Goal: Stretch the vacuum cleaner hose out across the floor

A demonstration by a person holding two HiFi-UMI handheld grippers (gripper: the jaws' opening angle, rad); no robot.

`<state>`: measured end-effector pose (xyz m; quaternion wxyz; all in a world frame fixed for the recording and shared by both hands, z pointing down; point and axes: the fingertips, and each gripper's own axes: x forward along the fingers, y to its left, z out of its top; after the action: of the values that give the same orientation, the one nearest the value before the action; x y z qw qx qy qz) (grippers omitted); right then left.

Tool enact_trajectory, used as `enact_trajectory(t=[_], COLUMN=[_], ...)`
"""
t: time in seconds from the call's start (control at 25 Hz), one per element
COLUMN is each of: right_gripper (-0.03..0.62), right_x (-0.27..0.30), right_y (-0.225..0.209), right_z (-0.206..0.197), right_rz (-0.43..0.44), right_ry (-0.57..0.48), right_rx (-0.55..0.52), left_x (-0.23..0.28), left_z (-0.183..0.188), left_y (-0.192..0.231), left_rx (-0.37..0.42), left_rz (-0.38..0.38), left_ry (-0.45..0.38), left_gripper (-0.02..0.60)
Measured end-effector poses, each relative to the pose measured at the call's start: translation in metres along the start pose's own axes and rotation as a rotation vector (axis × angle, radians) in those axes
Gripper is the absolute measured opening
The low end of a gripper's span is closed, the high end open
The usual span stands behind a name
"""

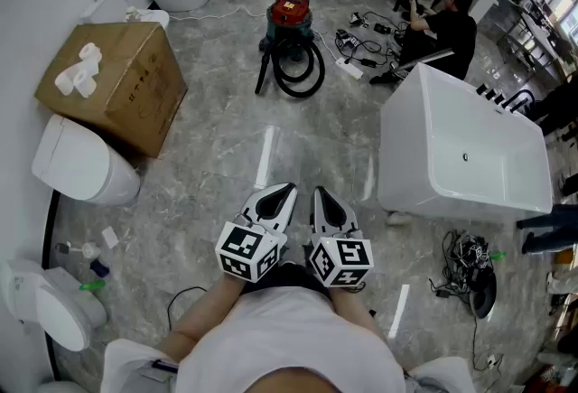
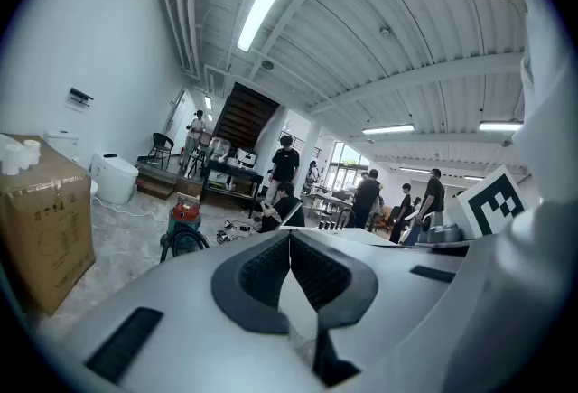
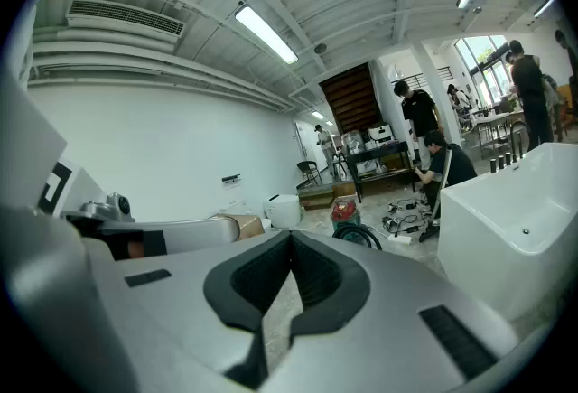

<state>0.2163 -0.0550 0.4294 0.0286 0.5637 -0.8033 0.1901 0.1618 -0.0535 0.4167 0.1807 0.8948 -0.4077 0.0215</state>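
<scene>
Left tool and right tool are sitting clenched, empty. Only the head view is showing the hose fully coiled, at twelve o'clock.

All three views face the far vacuum cleaner.

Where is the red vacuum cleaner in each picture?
Head view: vacuum cleaner, top middle.
Left gripper view: vacuum cleaner, left of centre, below the middle.
Right gripper view: vacuum cleaner, right of centre, below the middle.
Shared landmark: cardboard box, left of it in all three.
</scene>
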Motion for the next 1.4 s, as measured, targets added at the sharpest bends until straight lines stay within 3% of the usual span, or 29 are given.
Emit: enact_trajectory(t=[0.72,0.96,1.4], right_gripper=[0.014,0.015,0.014], right_x=[0.003,0.008,0.031], right_y=[0.013,0.038,0.066], right_z=[-0.006,-0.008,-0.023], right_rz=[0.011,0.076,0.084], right_ry=[-0.002,-0.028,-0.016], right_rx=[0.047,0.026,0.024], left_x=[-0.018,-0.033,-0.057], left_z=[-0.004,-0.009,-0.012], left_y=[0.007,0.024,0.067], left_rx=[-0.019,-0.037,-0.072], left_rz=[-0.011,0.009,0.049], left_ry=[0.003,0.007,-0.003], left_gripper=[0.008,0.008,0.008])
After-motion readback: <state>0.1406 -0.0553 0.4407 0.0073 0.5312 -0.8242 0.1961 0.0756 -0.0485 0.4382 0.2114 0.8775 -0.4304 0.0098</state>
